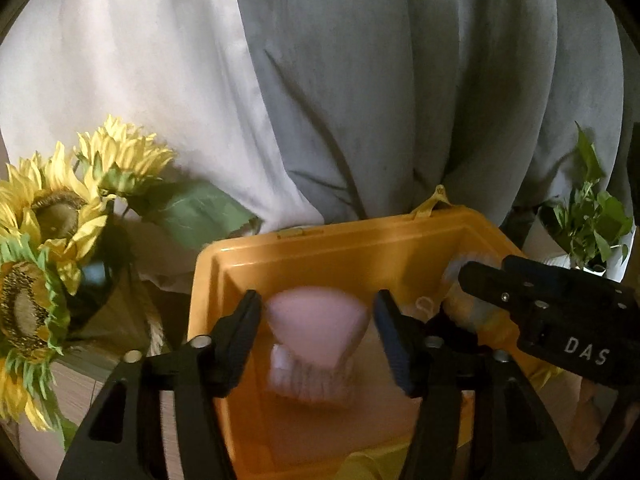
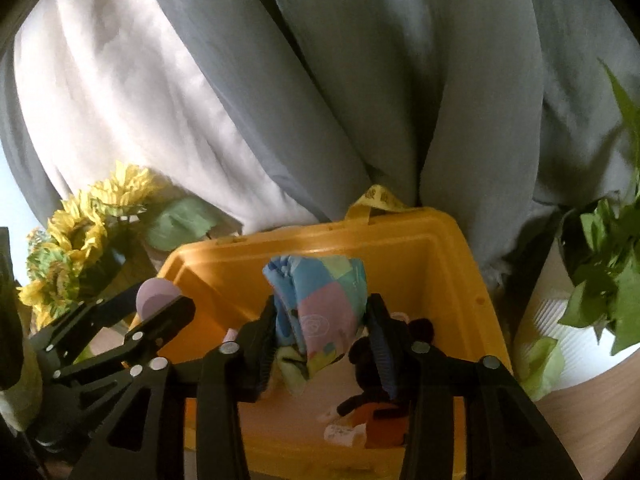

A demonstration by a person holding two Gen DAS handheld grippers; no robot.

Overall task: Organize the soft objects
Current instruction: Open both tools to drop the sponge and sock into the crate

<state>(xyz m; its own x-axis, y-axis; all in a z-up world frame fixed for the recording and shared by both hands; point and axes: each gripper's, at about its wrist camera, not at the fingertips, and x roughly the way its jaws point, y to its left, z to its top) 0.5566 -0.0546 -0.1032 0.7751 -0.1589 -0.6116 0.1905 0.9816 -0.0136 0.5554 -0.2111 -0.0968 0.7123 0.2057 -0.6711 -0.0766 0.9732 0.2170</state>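
An orange plastic bin (image 1: 320, 248) stands in front of me; it also shows in the right wrist view (image 2: 400, 240). My left gripper (image 1: 318, 316) is open above the bin, and a blurred pink soft item (image 1: 316, 324) lies between and below its fingers, apart from the pads. My right gripper (image 2: 322, 320) is shut on a patchwork blue, pink and green cloth (image 2: 320, 296) over the bin. A dark plush toy (image 2: 376, 364) lies on the bin floor. The right gripper (image 1: 472, 276) reaches in from the right in the left wrist view.
Artificial sunflowers (image 1: 48, 216) stand left of the bin. A leafy green plant (image 2: 604, 264) in a white pot stands at the right. Grey and white curtains (image 1: 360, 80) hang behind. A yellow strap (image 2: 376, 196) sits on the bin's far rim.
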